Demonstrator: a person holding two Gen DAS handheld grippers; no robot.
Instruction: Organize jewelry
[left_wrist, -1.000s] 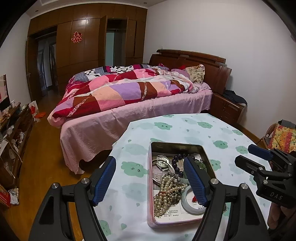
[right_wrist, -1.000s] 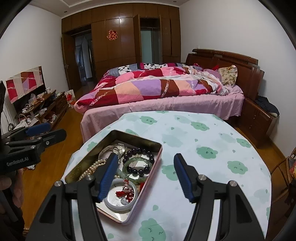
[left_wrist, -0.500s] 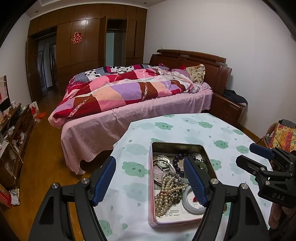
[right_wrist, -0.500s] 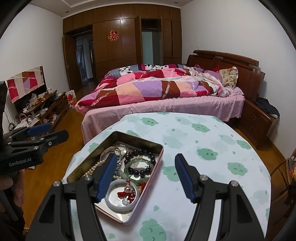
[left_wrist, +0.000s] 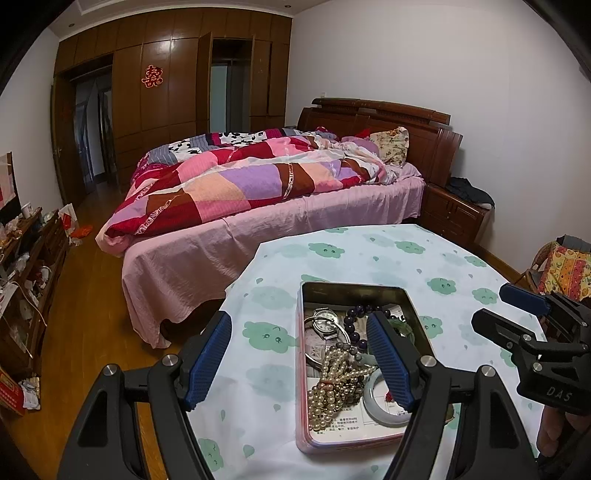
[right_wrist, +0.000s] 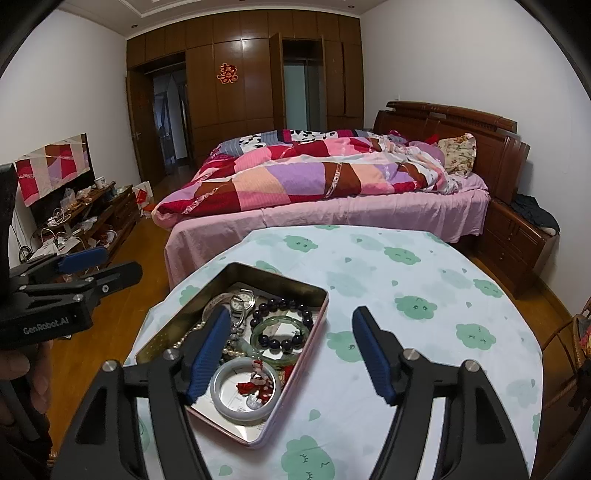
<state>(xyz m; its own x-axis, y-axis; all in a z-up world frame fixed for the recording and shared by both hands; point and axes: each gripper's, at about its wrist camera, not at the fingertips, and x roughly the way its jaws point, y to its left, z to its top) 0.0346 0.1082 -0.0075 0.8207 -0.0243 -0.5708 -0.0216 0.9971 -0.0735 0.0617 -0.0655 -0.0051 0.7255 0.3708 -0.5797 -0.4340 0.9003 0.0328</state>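
Observation:
A pink metal tin (left_wrist: 300, 373) (right_wrist: 317, 325) lies open on the round table. It holds a pearl necklace (left_wrist: 332, 384), a wristwatch (left_wrist: 325, 321) (right_wrist: 242, 301), a dark bead bracelet (right_wrist: 280, 325) (left_wrist: 351, 325), a green jade bangle (right_wrist: 258, 338), a pale bangle (right_wrist: 240, 393) (left_wrist: 376, 402) and a red charm (right_wrist: 256, 382). My left gripper (left_wrist: 299, 354) is open above the tin's left side. My right gripper (right_wrist: 288, 350) is open above the tin's right wall. Both are empty.
The table wears a white cloth with green clouds (right_wrist: 413, 306). A bed with a patchwork quilt (right_wrist: 314, 177) stands behind it. A nightstand (right_wrist: 517, 240) is at the right, a cluttered low cabinet (right_wrist: 85, 218) at the left, a chair (left_wrist: 565, 266) at far right.
Both grippers have held nearly still. The right wrist view has shifted slightly, so the tin sits a little higher and further right in it.

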